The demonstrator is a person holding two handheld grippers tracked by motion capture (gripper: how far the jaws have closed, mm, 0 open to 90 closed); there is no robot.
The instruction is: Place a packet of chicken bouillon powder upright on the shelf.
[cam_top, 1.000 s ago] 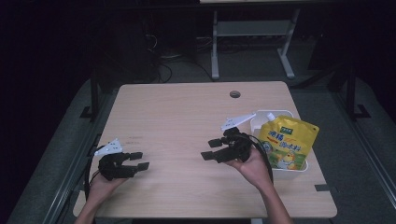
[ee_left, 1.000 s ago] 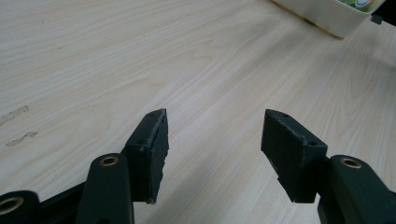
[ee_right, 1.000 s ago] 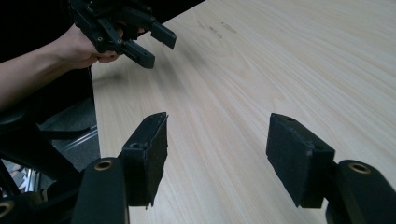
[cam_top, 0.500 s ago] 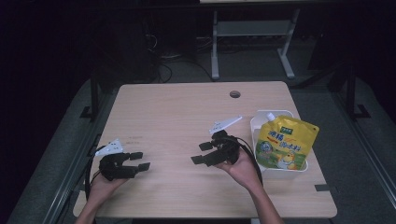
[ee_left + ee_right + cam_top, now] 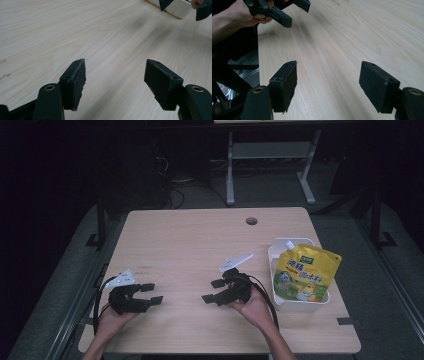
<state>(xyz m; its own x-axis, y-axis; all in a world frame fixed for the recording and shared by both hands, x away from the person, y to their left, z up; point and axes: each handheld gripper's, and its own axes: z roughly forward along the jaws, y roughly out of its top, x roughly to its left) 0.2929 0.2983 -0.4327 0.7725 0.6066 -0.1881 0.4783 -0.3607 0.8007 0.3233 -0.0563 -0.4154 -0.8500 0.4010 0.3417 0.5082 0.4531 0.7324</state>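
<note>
My left gripper (image 5: 152,293) rests low over the front left of the wooden table (image 5: 200,240), held in a hand. Its jaws (image 5: 115,75) stand wide and have just been opening; only bare wood lies between them. My right gripper (image 5: 212,291) is at the front middle, pointing left toward the other one. Its jaws (image 5: 328,77) have also just been opening, with nothing between them. A yellow spouted pouch (image 5: 305,272) leans in a white tray (image 5: 295,304) at the right, just behind the right hand.
A round cable hole (image 5: 251,221) sits near the table's far edge. In the left gripper view the tray's corner (image 5: 176,8) and the right gripper (image 5: 185,7) show at the top right. The left gripper (image 5: 287,12) appears at the top left of the right gripper view.
The right gripper has moved left and down, away from the tray toward the table's front middle. Both pairs of jaws stand wider. The left hand has stayed put.
</note>
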